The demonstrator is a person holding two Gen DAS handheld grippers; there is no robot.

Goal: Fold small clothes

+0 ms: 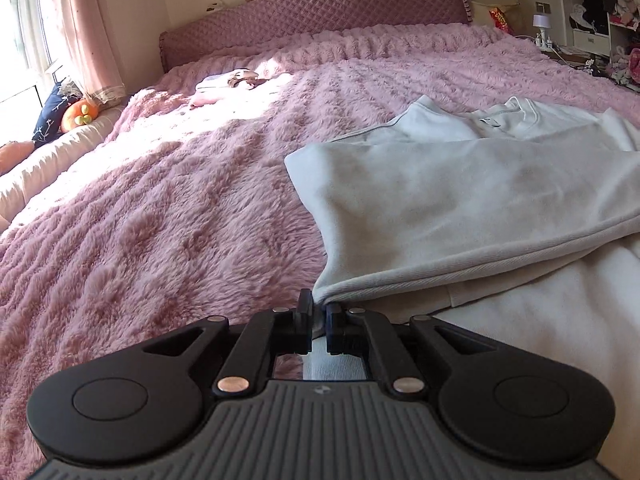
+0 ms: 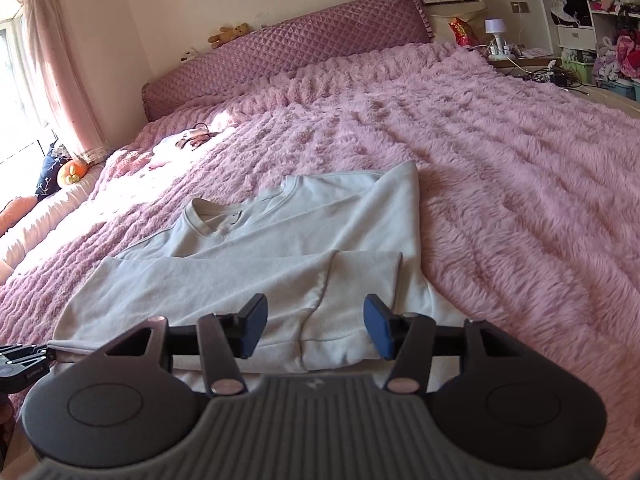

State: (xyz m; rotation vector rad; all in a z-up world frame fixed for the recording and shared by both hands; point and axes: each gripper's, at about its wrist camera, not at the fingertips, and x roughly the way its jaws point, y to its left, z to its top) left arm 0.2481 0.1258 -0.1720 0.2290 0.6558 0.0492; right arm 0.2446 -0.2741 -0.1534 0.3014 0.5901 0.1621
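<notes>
A pale grey-white cotton sweatshirt [image 2: 256, 248], partly folded, is being kept near the foot edge of the bed, on the fluffy pink plush blanket [image 2: 500, 168]. Its hem corner [image 1: 326, 294] is being pinched by the left gripper [image 1: 319, 312], whose jaws are drawn narrow on the cloth. The right gripper [image 2: 316, 330] is being held wide above the folded sleeve, with nothing gripped. Only a thin edge is being clamped, so the corner could be lost if it is pulled hard. With one side being carried alone, the fold could be dragged askew, or the layers beneath disturbed.
</notes>
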